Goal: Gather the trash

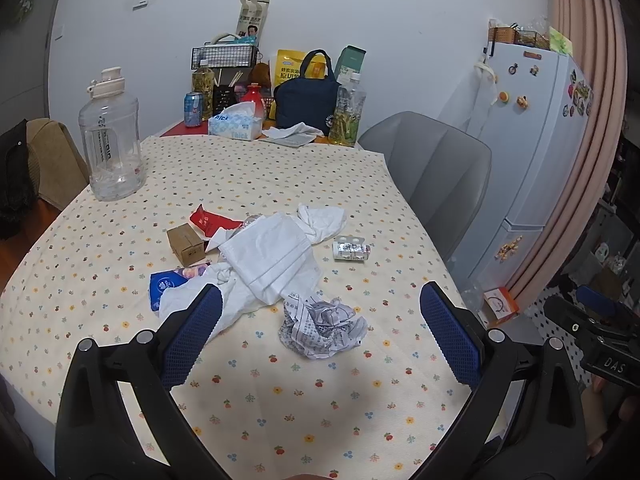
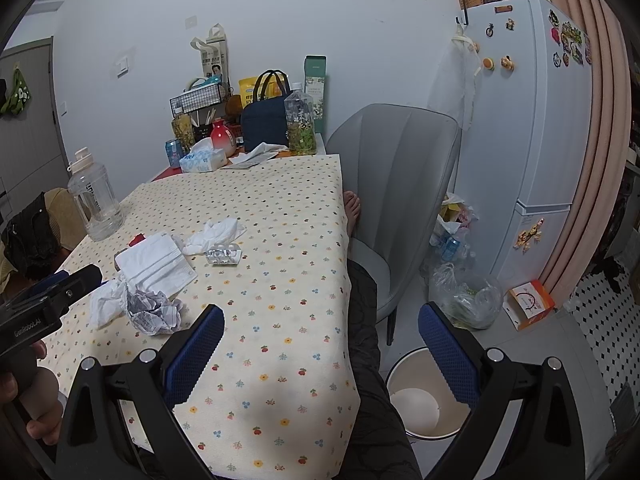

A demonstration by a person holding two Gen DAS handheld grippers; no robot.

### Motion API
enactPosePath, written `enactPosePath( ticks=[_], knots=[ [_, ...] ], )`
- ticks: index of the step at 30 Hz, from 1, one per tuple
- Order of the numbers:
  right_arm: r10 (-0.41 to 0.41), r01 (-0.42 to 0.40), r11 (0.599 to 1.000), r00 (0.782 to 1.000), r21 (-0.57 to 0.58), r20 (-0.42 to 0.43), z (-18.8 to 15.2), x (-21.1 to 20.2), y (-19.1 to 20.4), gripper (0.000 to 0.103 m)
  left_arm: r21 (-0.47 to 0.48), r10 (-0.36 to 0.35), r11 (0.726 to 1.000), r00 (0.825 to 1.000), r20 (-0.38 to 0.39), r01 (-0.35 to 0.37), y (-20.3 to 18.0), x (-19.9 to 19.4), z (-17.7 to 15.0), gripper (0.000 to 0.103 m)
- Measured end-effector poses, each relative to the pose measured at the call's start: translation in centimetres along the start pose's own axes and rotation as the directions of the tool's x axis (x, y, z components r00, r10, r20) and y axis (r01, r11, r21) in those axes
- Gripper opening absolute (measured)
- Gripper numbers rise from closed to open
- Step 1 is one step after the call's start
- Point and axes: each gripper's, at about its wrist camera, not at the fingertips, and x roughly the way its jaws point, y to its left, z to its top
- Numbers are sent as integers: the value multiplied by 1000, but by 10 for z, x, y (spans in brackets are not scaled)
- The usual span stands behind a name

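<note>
A small room with pale walls, a white fridge [image 2: 532,128] against a pink curtain and a grey chair [image 2: 396,184] pulled up to a surface [image 1: 312,412] draped in a cream cloth dotted with small flowers. Trash sits heaped near the middle of that surface: a crumpled sheet of printed paper [image 1: 324,330] nearest you, a white face mask [image 1: 272,258] lying over crushed white tissues [image 1: 324,222], a small brown carton [image 1: 186,244] beside a red wrapper [image 1: 208,220], a blue packet [image 1: 168,286] at the left of the heap, and a used blister pack [image 1: 351,250] just to the right, apart from the rest. A large clear water jug [image 1: 112,136] stands upright at the far left, and a tissue box [image 1: 236,124], a navy lunch bag [image 1: 306,104] and bottles crowd the far end. Your left gripper [image 1: 320,334] hangs above the near edge of the heap with its blue-padded fingers [image 1: 192,336] spread wide, the crumpled paper lying between them, nothing grasped. Your right gripper [image 2: 320,354] hovers off the surface's right corner, its fingers [image 2: 448,356] likewise spread and holding nothing. On the floor below it stands a white waste bin [image 2: 420,404], beside a clear plastic bag [image 2: 464,296] and an orange box [image 2: 530,304].
</note>
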Motion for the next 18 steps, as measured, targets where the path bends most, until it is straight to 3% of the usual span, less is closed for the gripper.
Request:
enactPosePath(
  ticks=[18],
  knots=[
    [3,-3,1000,1000,0,-2,-1,1,0,95,0,0,1000,1000,0,0,-2,0,-1,98]
  ],
)
